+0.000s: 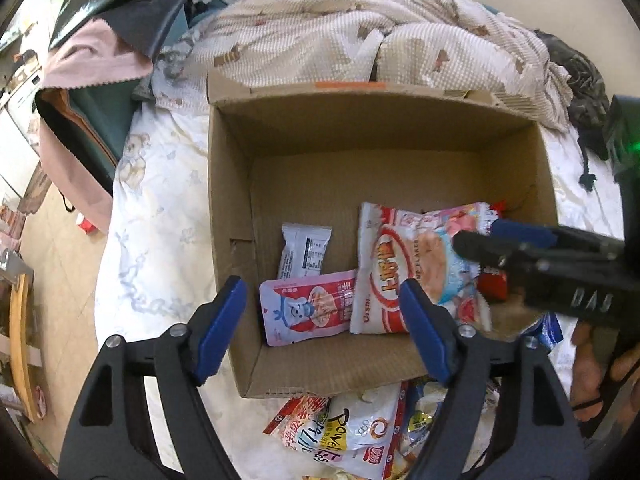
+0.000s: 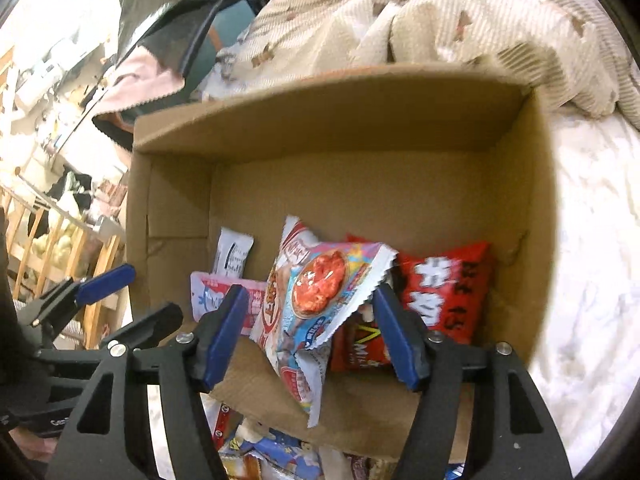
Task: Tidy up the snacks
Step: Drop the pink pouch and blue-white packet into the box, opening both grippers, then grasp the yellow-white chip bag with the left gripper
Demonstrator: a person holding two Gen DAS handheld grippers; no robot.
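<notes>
Left wrist view, box: open cardboard box on the bed; far half bare; near half holds a white nutrition-label packet, a pink pouch, a white-and-red flakes bag
Left wrist view, left tongs: spread above the near rim; nothing between the pads
Left wrist view, outside box: more snack bags heaped on the bed before the near wall
Right wrist view, box: a pale-blue packet leans atop the flakes bag; red bag and dark-red packet by the right wall, mostly hidden in the left view
Right wrist view, right tongs: spread; pale-blue packet between the pads, no pinch seen
</notes>
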